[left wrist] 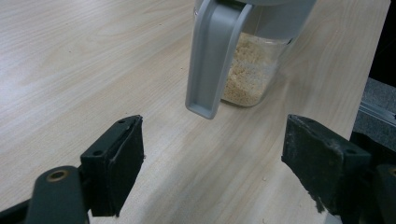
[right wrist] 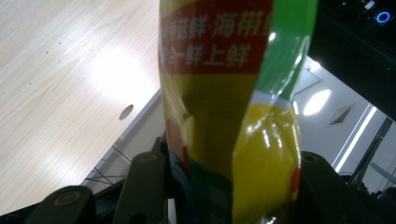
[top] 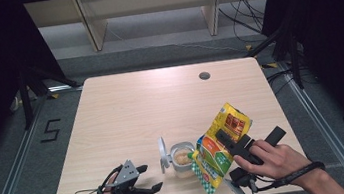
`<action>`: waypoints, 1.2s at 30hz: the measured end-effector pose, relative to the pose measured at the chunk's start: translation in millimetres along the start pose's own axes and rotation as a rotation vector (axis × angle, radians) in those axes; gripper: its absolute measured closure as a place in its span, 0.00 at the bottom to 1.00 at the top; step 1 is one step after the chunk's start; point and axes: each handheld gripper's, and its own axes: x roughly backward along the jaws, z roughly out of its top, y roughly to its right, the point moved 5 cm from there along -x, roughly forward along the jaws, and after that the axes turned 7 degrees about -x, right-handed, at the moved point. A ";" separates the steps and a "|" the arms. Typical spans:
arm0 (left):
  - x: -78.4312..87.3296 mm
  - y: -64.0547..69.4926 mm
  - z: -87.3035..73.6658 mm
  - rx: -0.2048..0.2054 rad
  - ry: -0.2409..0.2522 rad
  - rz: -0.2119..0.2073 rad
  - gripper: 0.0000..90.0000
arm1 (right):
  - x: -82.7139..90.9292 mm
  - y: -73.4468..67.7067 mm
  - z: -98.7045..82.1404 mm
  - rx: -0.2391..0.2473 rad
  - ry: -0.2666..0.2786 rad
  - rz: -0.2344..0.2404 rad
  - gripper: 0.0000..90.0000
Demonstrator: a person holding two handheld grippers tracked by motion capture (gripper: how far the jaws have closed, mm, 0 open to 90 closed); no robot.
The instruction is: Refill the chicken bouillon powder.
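A yellow, green and red snack bag [top: 219, 148] hangs tilted in the air, its lower end over a clear jar [top: 183, 160] of pale granules near the table's front edge. My right gripper [top: 248, 135] is shut on the bag's upper part. In the right gripper view the bag [right wrist: 224, 93] rises between the two jaws of that gripper [right wrist: 224, 186]. The jar's grey lid [top: 163, 154] stands flipped open on its left side. My left gripper [top: 151, 177] rests open at the front left, empty. In its own view that gripper [left wrist: 212, 154] faces the jar [left wrist: 247, 70] and the hanging lid [left wrist: 212, 56].
The light wooden table [top: 126, 113] has a round cable hole [top: 204, 76] at the back right. Wooden shelving legs and cables stand on the grey floor beyond the far edge. The jar sits close to the table's front edge.
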 end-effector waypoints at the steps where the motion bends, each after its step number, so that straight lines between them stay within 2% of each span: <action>1: 0.1 0.0 0.0 0.000 -0.001 0.000 0.22 | 0.2 0.2 -0.2 0.004 -0.002 0.001 0.70; 3: -0.7 0.0 0.3 0.001 0.012 0.012 0.22 | 0.7 0.3 -0.5 0.006 -0.004 0.000 0.70; 10: -0.6 -0.2 0.3 0.002 0.013 0.012 0.22 | 1.7 -0.4 -0.7 -0.009 -0.003 0.002 0.70; 11: -0.7 -0.2 0.3 0.001 0.013 0.011 0.22 | 1.7 0.2 -0.5 0.000 0.000 -0.003 0.70; 12: -0.7 -0.2 0.3 0.001 0.013 0.012 0.22 | 2.1 -1.2 0.2 -0.028 -0.001 -0.004 0.70; 15: -0.8 -0.3 0.2 0.000 0.012 0.014 0.22 | 2.0 -1.3 -0.6 -0.019 -0.009 0.001 0.70; 16: -0.5 -1.3 -0.3 -0.012 0.002 0.017 0.22 | 1.7 -2.0 -0.7 -0.029 -0.007 0.002 0.70; 17: -0.5 -1.3 -0.3 -0.011 0.002 0.017 0.22 | 2.0 -4.0 -0.8 -0.062 -0.014 0.005 0.70; 19: -0.7 -0.2 0.2 0.000 0.011 0.013 0.22 | 1.2 -6.2 -1.4 -0.079 -0.014 0.014 0.70; 27: -0.7 -0.5 0.0 -0.002 0.010 0.015 0.22 | 1.0 -7.7 -2.4 -0.083 -0.015 0.021 0.71; 30: -0.1 -0.1 -0.1 0.000 -0.001 0.001 0.22 | 1.2 -9.4 -2.6 -0.089 -0.019 0.034 0.71; 32: -0.5 0.7 0.2 0.006 0.005 -0.002 0.22 | 0.7 -9.7 -2.4 -0.094 -0.012 0.031 0.71; 33: -0.1 -0.2 -0.2 -0.001 -0.001 0.001 0.22 | 0.4 -9.8 -1.8 -0.110 -0.005 0.019 0.71; 34: 0.0 -0.1 -0.1 -0.001 0.000 0.001 0.22 | 0.5 -9.2 -2.6 -0.091 -0.012 0.026 0.71; 36: 0.0 -0.2 -0.1 0.000 0.000 0.001 0.22 | 0.5 -10.1 -2.7 -0.095 -0.012 0.034 0.71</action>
